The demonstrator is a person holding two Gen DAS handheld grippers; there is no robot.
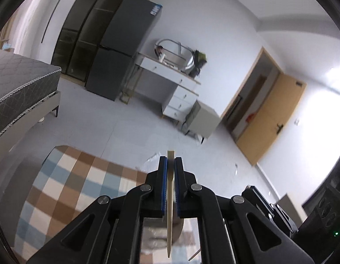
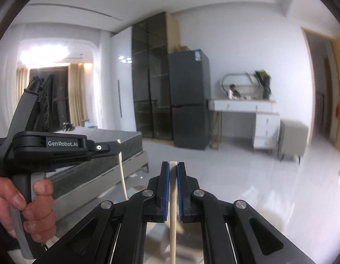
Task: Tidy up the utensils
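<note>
Pale wooden sticks sit in both our tools: the left gripper [image 1: 170, 165] pinches a flat stick [image 1: 170, 209], and the right gripper [image 2: 173, 170] pinches a chopstick [image 2: 173, 215]. Each runs lengthwise between the pads, top end poking past the tips, lower end hanging toward the checked cloth [image 1: 71, 187]. We judge both are mid-carry above that cloth; next comes finding their holder, unseen here.

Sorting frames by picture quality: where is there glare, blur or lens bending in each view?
Left wrist view: window light blows out white at right, room lines bow, the chopstick in the left gripper stays sharp. Right wrist view: glare over the curtains, right side of the floor smeared, right gripper crisp.
</note>
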